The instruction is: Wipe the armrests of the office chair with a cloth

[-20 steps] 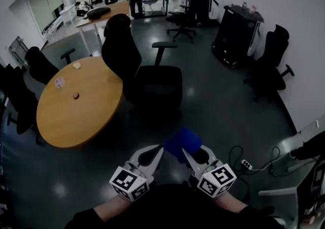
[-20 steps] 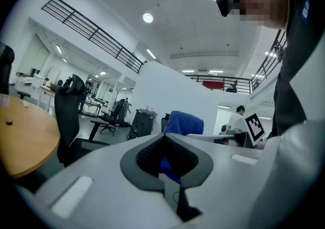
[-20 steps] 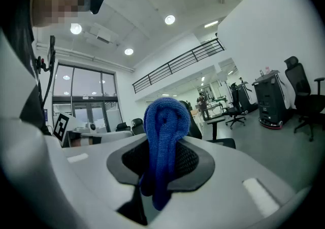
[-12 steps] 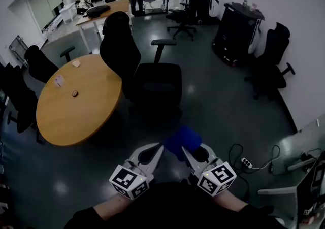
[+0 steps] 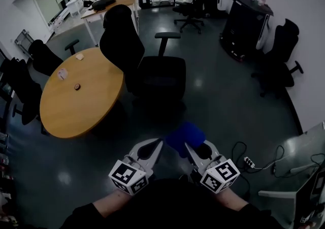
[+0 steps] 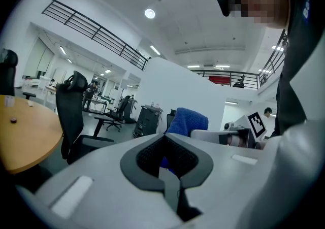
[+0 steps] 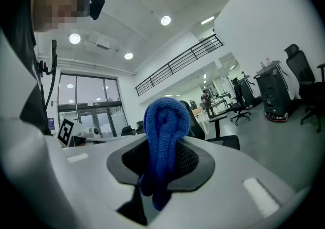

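Wide grey floor here, and the biggest thing on it is the round wooden table over on the left. Tucked just beside its edge stands the black office chair, tall backrest toward the table, seat facing out into the room. One armrest shows clearly, up on its post at the far side of the seat; the other one I can't make out. Off to the right, a black cabinet against the white wall, with another dark chair near it.

Down at the bottom of the head view, both grippers are held low and close together, well apart from the chair. The left gripper has its jaws pressed together with nothing between them; its own view confirms it, only the blue showing beyond the pads. The right gripper is clamped tight on the blue cloth, and in the right gripper view the cloth bulges up in a folded loop above the jaws, with its ends hanging down between them.

Smallest of all: a white power strip with cables on the floor at right, and a little dark disc on the tabletop.
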`<action>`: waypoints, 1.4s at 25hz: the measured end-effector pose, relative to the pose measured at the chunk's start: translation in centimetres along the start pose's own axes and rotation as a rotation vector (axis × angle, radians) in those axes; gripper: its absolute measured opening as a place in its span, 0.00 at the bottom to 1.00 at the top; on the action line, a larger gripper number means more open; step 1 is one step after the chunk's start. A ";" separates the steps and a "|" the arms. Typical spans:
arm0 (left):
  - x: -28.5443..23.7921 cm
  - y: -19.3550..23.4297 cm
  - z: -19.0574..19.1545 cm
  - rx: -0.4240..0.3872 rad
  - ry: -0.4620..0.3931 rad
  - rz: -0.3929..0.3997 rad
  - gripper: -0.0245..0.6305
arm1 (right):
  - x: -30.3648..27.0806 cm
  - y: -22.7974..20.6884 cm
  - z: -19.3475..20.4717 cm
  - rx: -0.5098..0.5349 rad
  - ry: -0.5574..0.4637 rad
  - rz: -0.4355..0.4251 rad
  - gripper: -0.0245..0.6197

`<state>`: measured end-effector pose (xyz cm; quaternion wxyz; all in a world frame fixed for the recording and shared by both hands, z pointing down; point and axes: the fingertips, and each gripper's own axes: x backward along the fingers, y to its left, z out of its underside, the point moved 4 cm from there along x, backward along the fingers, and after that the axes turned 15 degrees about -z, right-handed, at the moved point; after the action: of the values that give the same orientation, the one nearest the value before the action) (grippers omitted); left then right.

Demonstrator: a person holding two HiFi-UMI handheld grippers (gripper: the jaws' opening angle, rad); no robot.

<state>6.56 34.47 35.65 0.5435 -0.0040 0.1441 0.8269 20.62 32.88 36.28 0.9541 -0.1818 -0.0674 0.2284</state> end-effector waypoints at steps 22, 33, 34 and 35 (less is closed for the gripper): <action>-11.5 14.0 0.4 -0.034 -0.032 -0.201 0.06 | -7.0 -14.1 -1.8 -0.010 0.059 0.072 0.20; -22.9 31.5 0.0 -0.150 0.077 -0.060 0.06 | -26.3 -21.5 -5.3 0.025 0.095 0.188 0.20; -23.5 32.5 0.1 -0.155 0.088 -0.055 0.06 | -27.5 -22.1 -5.5 0.030 0.098 0.194 0.20; -24.0 33.4 0.2 -0.156 0.098 -0.055 0.06 | -28.6 -22.7 -5.6 0.032 0.101 0.198 0.20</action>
<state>-13.62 0.68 47.54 0.5564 -0.0906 0.1057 0.8192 5.83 -0.91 38.38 0.9317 -0.1838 0.0026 0.3132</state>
